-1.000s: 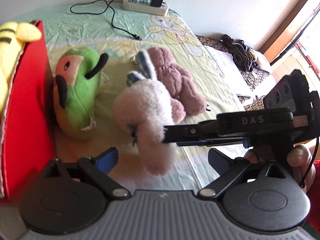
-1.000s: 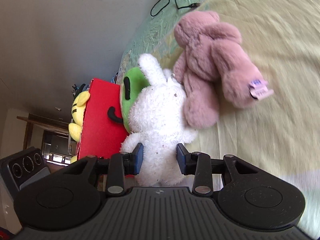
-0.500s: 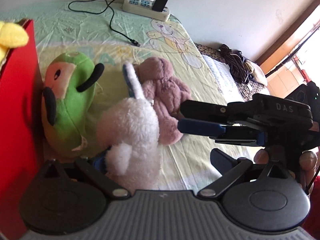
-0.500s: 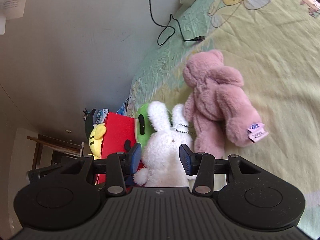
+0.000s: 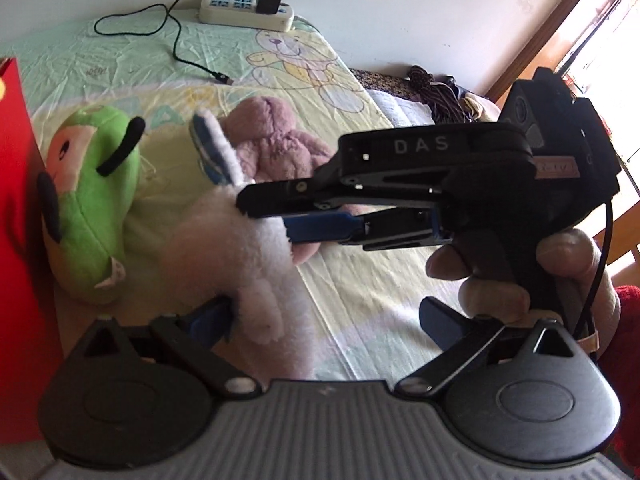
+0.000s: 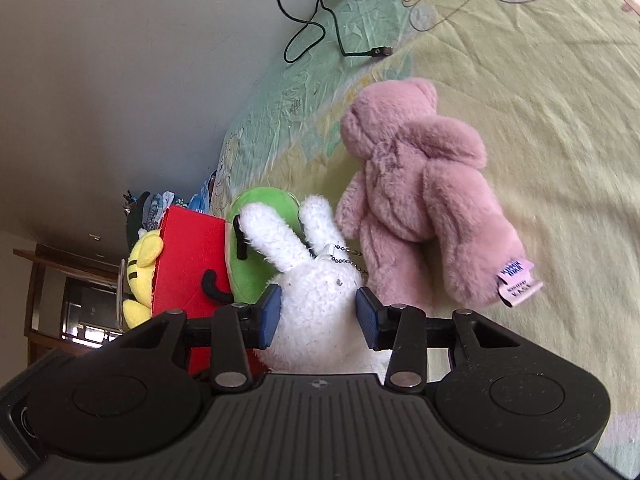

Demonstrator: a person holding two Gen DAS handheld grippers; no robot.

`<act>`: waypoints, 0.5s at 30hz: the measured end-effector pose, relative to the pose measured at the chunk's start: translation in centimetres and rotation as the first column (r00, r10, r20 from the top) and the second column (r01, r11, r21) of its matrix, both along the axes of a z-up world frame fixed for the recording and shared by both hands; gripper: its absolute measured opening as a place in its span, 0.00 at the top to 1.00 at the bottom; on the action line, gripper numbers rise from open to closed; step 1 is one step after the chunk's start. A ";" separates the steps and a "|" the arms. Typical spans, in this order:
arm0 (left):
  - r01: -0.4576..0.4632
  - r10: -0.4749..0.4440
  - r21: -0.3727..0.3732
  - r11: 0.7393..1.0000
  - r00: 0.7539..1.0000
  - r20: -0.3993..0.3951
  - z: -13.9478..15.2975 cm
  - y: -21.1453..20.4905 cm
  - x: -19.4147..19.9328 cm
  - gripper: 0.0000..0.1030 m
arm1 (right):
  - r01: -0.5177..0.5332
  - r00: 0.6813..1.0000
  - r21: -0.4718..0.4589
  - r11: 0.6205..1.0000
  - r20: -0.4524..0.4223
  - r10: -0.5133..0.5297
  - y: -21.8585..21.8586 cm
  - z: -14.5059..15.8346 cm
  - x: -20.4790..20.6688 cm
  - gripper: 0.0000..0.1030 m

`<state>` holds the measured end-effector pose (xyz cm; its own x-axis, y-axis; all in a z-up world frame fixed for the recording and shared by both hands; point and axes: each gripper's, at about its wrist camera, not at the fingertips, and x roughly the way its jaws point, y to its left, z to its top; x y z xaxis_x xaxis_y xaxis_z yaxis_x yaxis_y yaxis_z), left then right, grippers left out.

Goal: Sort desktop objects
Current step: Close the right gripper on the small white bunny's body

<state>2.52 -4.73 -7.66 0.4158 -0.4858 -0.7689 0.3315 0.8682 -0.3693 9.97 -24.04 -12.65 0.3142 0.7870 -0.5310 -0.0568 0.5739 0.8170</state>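
A white plush rabbit (image 6: 320,304) is clamped between the blue pads of my right gripper (image 6: 318,316). In the left wrist view the right gripper (image 5: 264,216), held by a hand (image 5: 520,276), bites into the rabbit (image 5: 236,264) from the right. My left gripper (image 5: 324,316) stands open below, and the rabbit's leg hangs beside its left finger (image 5: 212,316). A pink plush bear (image 6: 420,200) (image 5: 272,148) lies on the bed sheet. A green plush (image 5: 96,208) (image 6: 260,248) leans against a red box (image 5: 20,220) (image 6: 192,260).
A yellow plush (image 6: 142,272) sticks out behind the red box. A white power strip (image 5: 244,10) and a black cable (image 5: 180,40) lie at the far end of the sheet by the wall. The bed's right edge drops off toward a doorway.
The right gripper, still holding the rabbit, has come nearer the left camera. The rabbit has shifted left, toward the left gripper's left finger and the red box.
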 end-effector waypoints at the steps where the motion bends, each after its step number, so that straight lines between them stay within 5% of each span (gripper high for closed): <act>1: 0.002 -0.002 -0.005 1.000 1.000 0.006 0.3 0.1 -0.1 0.04 | 0.009 1.000 0.008 1.000 -0.001 -0.009 -0.5 0.0 -0.4 0.61; 5: -0.027 0.028 -0.008 1.000 0.999 0.032 1.1 1.3 -0.1 0.03 | 0.004 1.000 0.013 1.000 0.010 -0.004 -1.3 0.2 -1.7 0.62; 15: -0.065 0.063 -0.039 0.997 0.997 -0.055 -1.1 1.4 3.8 0.03 | 0.011 1.000 0.032 0.999 -0.010 -0.011 -2.8 0.1 -2.7 0.59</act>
<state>6.36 -3.36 -8.75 0.4058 -0.4908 -0.7710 0.2548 0.8709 -0.4203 7.28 -26.84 -12.55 0.3179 0.8001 -0.5087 -0.0423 0.5479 0.8355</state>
